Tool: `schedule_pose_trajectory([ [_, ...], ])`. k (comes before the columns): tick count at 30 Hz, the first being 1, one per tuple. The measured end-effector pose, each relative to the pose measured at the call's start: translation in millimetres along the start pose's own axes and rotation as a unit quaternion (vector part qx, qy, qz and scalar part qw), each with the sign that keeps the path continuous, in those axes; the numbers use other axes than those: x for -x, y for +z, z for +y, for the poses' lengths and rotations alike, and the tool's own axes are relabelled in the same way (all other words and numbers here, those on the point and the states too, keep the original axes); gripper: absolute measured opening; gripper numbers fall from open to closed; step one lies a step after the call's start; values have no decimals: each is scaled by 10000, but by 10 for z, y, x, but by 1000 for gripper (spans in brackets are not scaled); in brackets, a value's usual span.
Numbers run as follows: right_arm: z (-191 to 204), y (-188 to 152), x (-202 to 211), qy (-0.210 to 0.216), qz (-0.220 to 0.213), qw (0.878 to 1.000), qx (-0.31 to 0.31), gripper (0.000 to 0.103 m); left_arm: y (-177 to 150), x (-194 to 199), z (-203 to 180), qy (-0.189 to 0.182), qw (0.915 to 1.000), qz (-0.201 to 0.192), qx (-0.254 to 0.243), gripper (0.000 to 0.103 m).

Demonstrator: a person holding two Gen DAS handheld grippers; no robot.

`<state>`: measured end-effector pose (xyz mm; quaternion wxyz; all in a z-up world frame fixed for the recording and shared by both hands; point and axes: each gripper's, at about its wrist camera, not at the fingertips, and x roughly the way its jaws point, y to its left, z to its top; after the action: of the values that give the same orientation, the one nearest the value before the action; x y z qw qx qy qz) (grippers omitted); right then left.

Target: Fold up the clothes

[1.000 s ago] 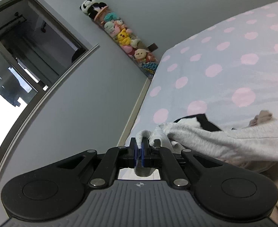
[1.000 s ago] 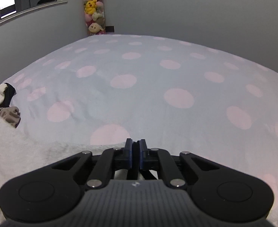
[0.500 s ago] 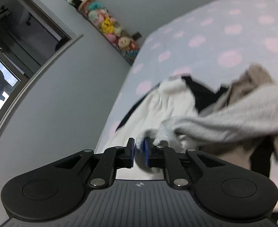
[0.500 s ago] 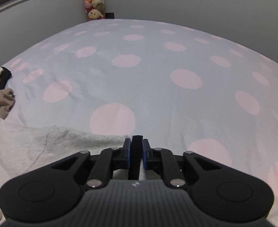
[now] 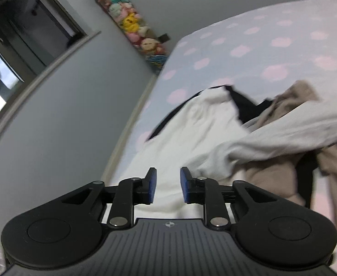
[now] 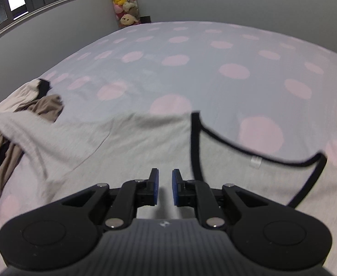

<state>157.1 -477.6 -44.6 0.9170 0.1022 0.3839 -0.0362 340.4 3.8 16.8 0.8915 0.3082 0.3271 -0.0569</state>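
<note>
Grey shirt [image 6: 131, 142]: you've got it spread flat on the spotted bed [image 6: 214, 53], no fold made yet.
Left gripper [image 5: 168, 187]: jaws just opened, nothing between them.
Right gripper [image 6: 165, 187]: parted, empty.
Left to do: every fold, plus that pile [image 5: 283, 174] beside it.

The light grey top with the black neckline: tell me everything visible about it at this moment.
The light grey top is a soft, heathered knit with black trim around its neckline and a small white label inside. It lies spread on the polka-dot bedsheet, neckline towards the right gripper. One sleeve drapes over the clothes pile near the left gripper. Both grippers are open; neither grips it.
</note>
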Motion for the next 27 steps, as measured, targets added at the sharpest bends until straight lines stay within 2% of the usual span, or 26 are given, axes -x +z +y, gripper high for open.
schedule_pose_trajectory([
  [5,28,-259,120,155,76,9997,-172,15,100,-164,-78,-293,9994,77,173,22],
  [10,37,-475,223,226,156,9993,-238,15,61,-240,-138,-834,9959,175,289,22],
  [11,44,-498,236,240,149,9993,-257,15,48,-242,-150,-907,9953,170,287,17],
  [13,57,-545,262,269,133,9991,-295,15,27,-297,-185,-860,9955,324,251,2],
  [15,70,-591,288,297,118,9989,-333,15,3,-321,-182,-758,9960,401,234,1],
  [18,87,-644,341,350,107,9985,-407,15,-17,-223,-130,-756,9969,235,-32,1],
  [21,82,-703,403,407,106,9981,-454,15,-60,-169,-58,-657,9961,314,-492,1],
  [27,26,-852,484,394,196,9965,-712,15,-227,-196,-6,-668,9902,639,-1051,1],
])
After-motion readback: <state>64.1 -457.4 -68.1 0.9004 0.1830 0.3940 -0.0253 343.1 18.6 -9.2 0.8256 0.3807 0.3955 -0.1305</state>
